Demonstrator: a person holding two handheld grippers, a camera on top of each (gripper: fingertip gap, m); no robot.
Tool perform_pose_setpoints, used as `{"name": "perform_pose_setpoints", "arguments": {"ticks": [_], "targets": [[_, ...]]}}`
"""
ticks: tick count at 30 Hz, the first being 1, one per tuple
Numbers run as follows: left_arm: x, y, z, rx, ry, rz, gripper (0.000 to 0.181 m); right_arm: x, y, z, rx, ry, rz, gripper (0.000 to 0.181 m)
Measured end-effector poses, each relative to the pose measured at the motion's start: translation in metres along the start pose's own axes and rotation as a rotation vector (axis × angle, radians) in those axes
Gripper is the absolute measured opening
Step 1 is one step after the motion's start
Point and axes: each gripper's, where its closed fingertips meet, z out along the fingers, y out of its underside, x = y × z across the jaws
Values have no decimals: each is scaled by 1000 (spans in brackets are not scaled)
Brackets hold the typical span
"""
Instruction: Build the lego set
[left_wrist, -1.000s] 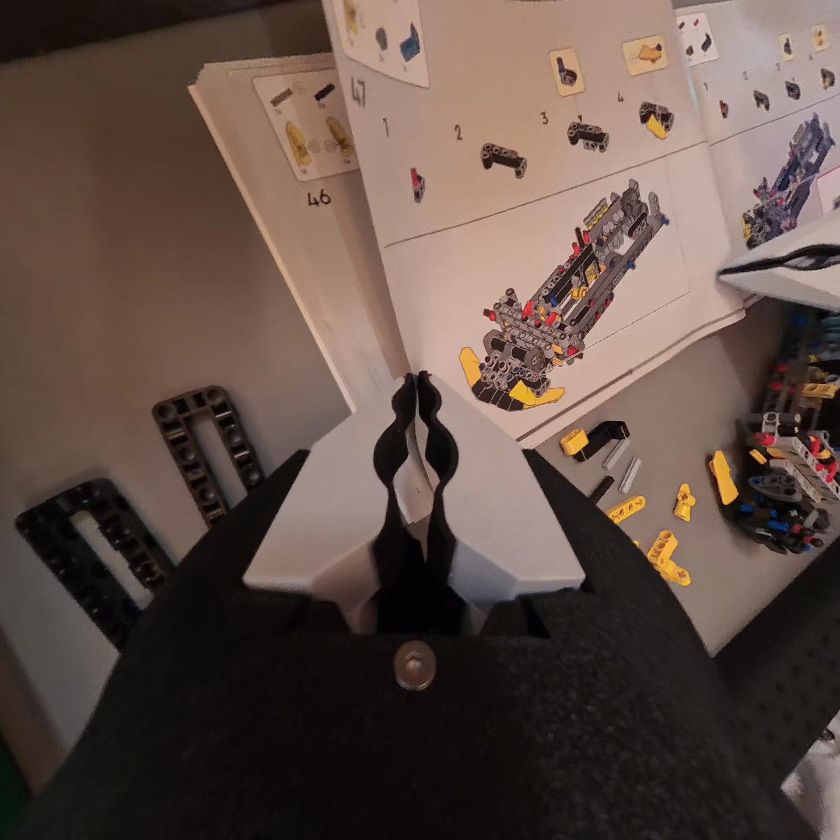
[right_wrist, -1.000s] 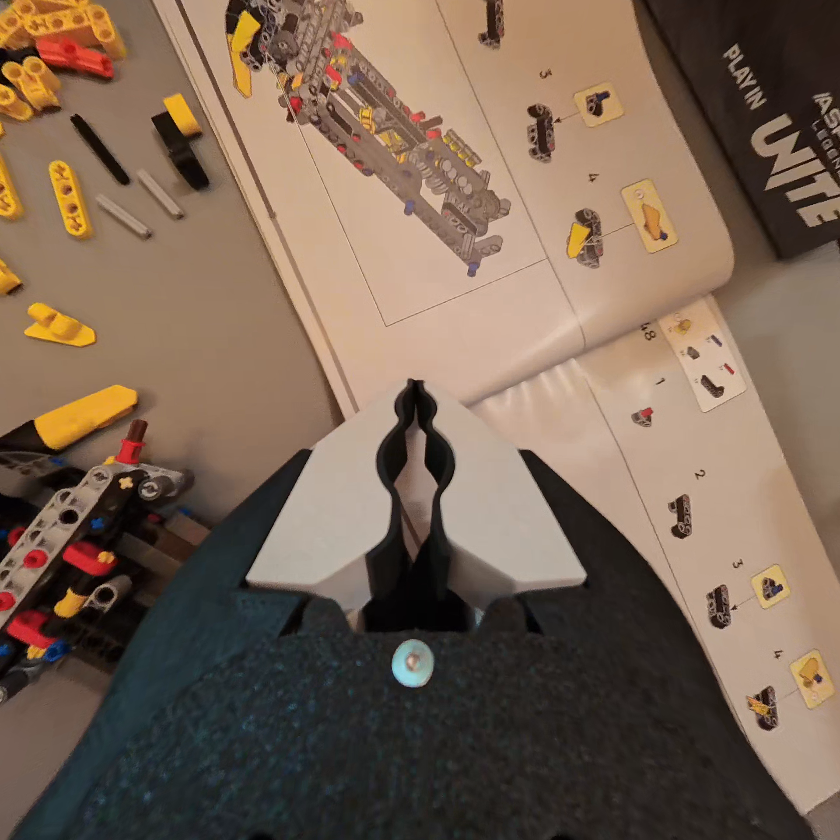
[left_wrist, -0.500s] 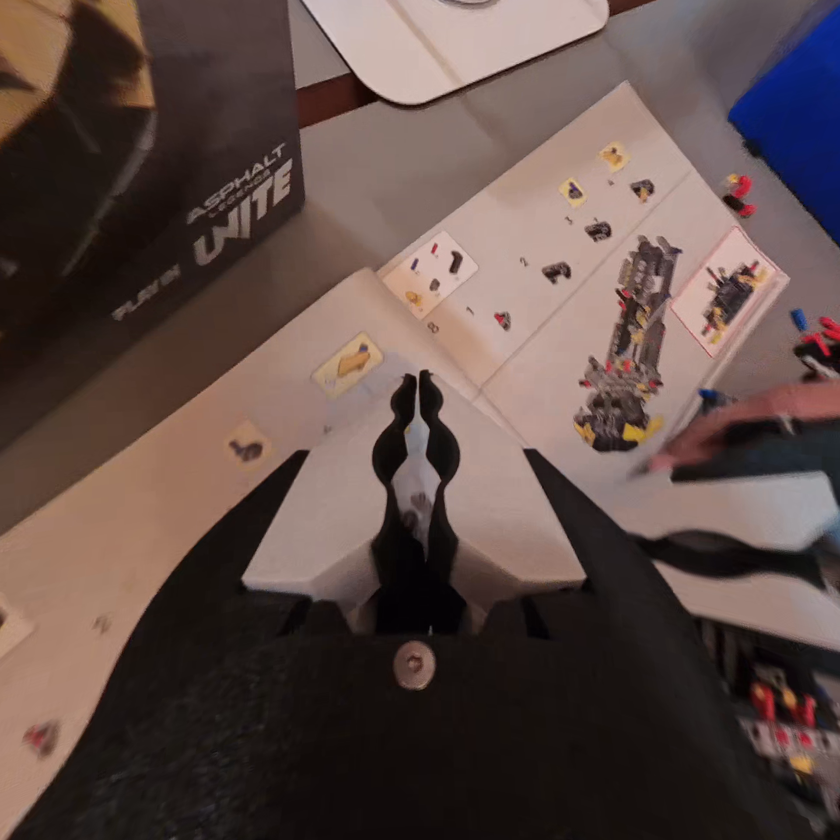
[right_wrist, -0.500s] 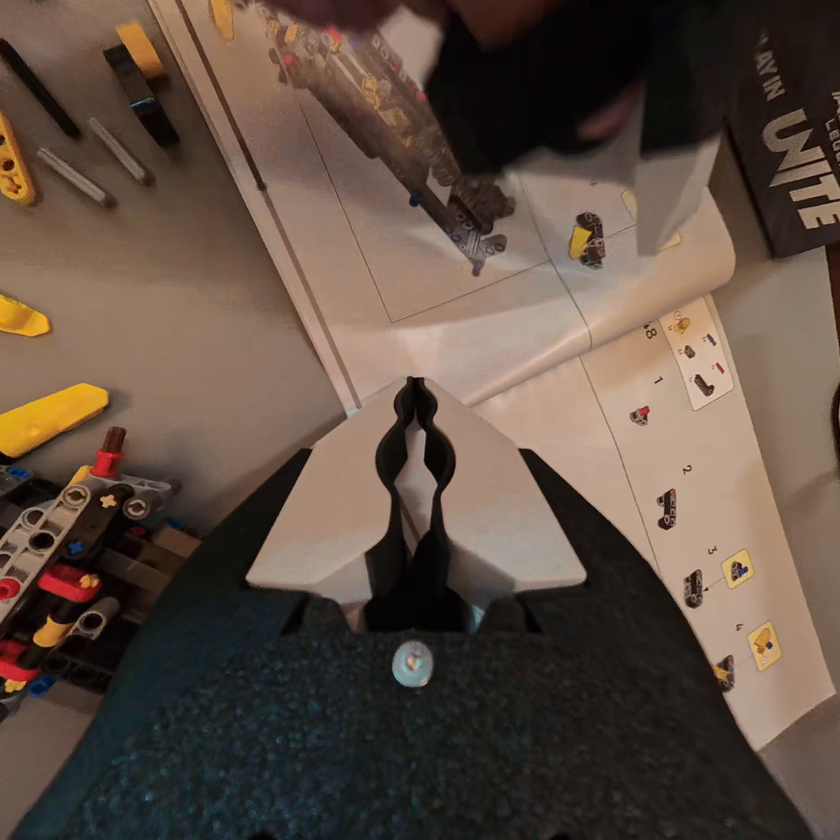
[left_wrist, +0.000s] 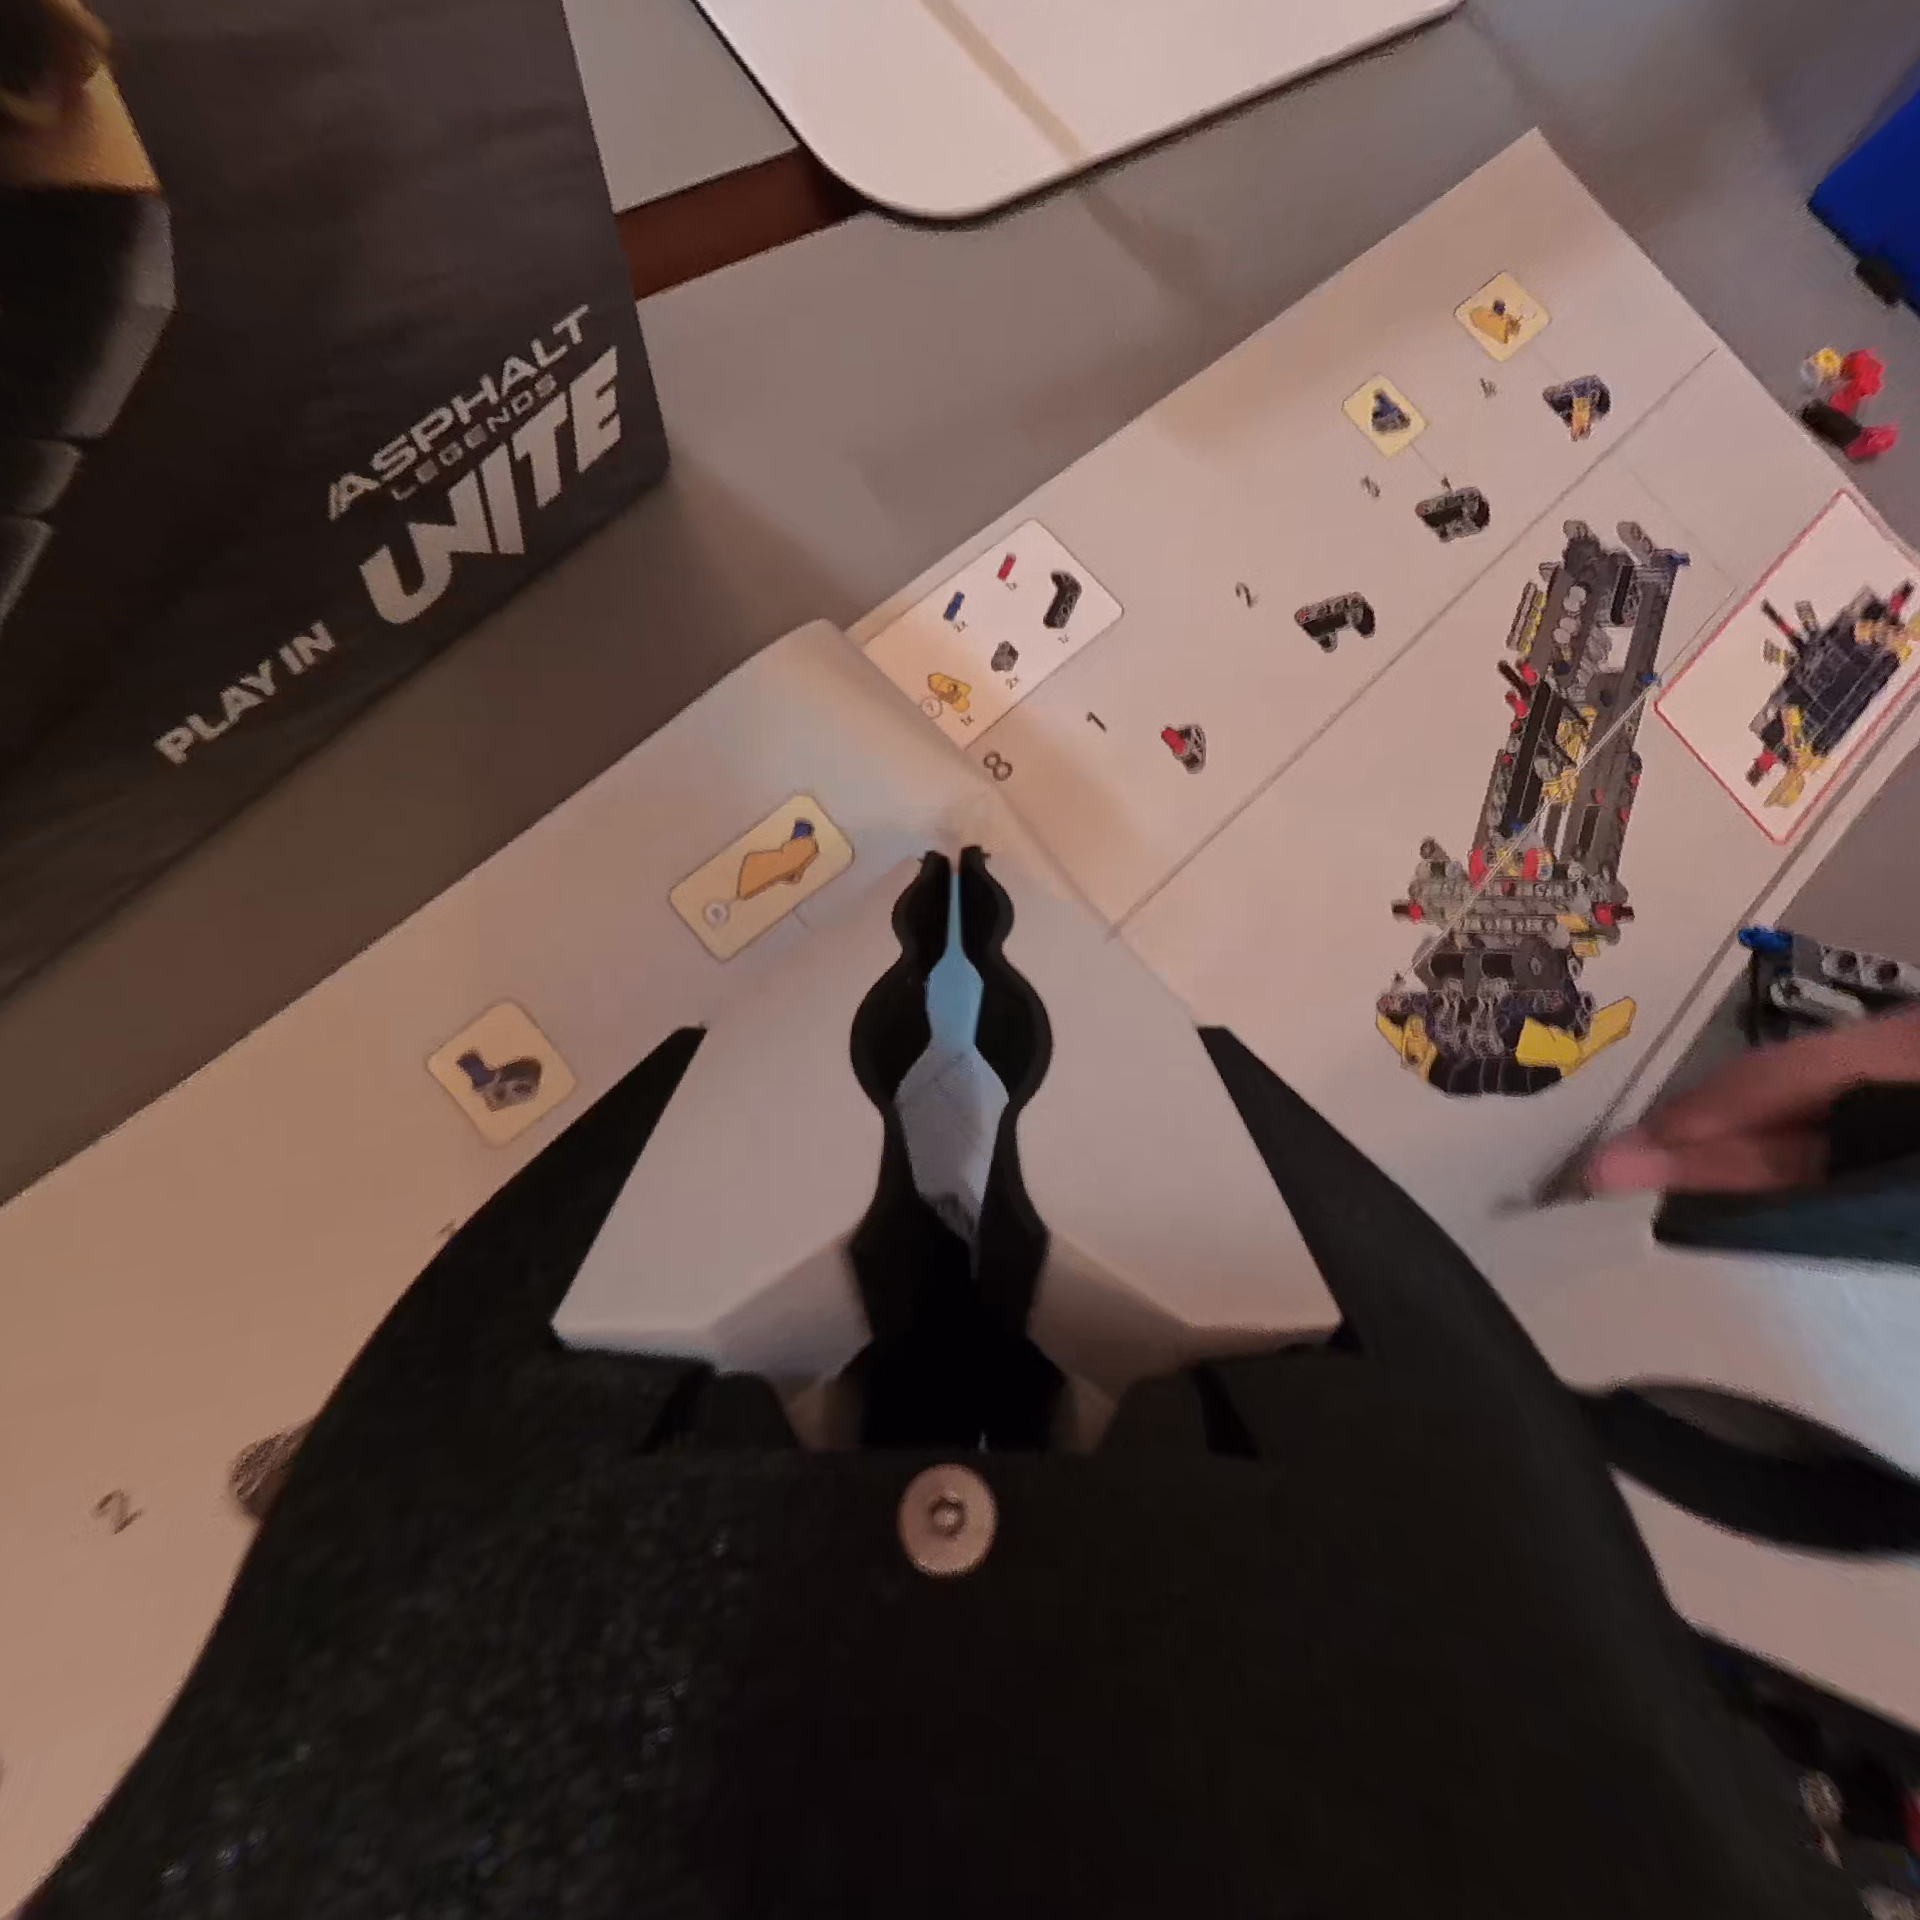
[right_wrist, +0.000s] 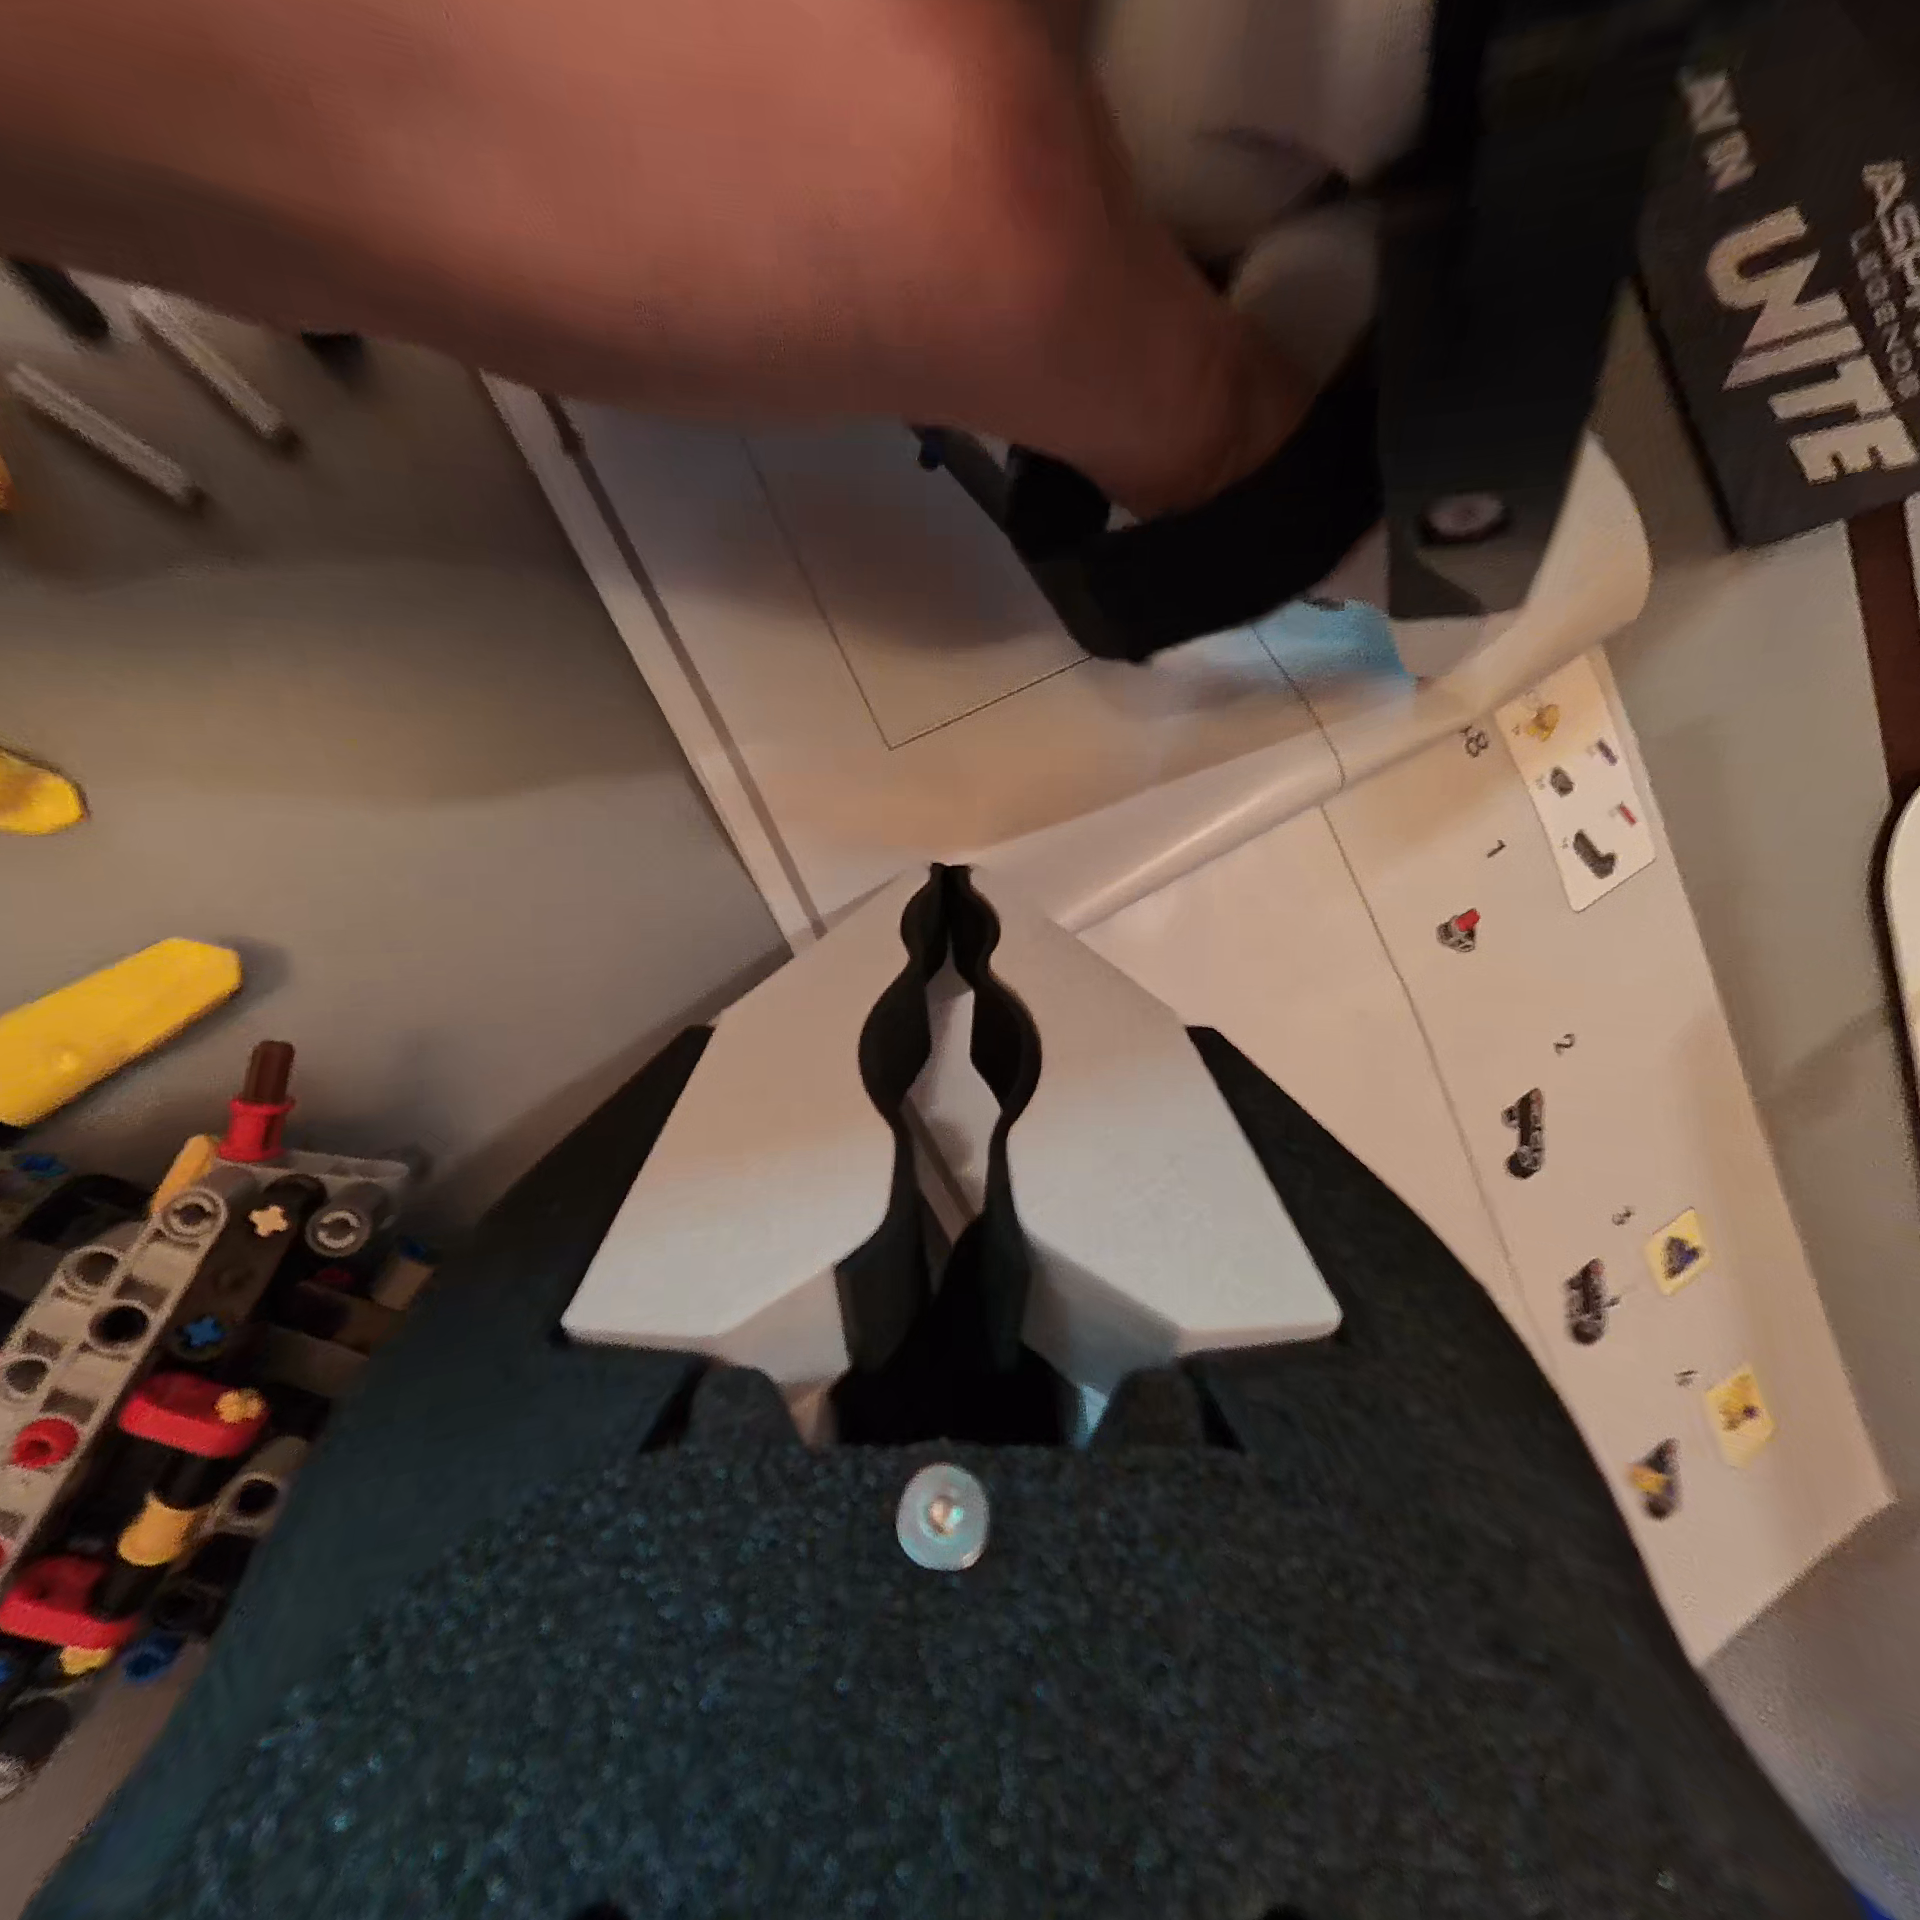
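The open instruction booklet (left_wrist: 1299, 748) lies on the grey table. My left gripper (left_wrist: 954, 857) is shut and empty, low over the booklet's fold, near the dark set box (left_wrist: 312, 416). My right gripper (right_wrist: 948, 873) is shut and empty over the booklet's near edge (right_wrist: 1299, 1039). The partly built grey, black and red model (right_wrist: 156, 1351) lies left of it and shows at the right edge of the left wrist view (left_wrist: 1829, 977). The hand holding the left gripper (right_wrist: 1195, 561) crosses the top of the right wrist view. The hand on the right gripper (left_wrist: 1766, 1143) shows blurred.
Loose yellow pieces (right_wrist: 104, 1018) and grey axles (right_wrist: 94, 436) lie left of the booklet. Red and black pieces (left_wrist: 1849, 400) lie beyond its far corner. A white board (left_wrist: 1039, 94) and a blue object (left_wrist: 1881, 177) sit at the back. The set box (right_wrist: 1797, 312) stands by the booklet. From either gripper's tips it is about 35 centimeters to the blue object (left_wrist: 1881, 177).
My left gripper has swung from the booklet's left page and the black frames to its fold near the box. Its hand now crosses the right wrist view. Both grippers stayed shut.
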Motion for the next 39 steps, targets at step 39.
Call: {"name": "perform_pose_setpoints", "arguments": {"ticks": [39], "targets": [[-14,261,-264,-121,52,237,33,-135,-36,-106,602,-218,518,34]]}}
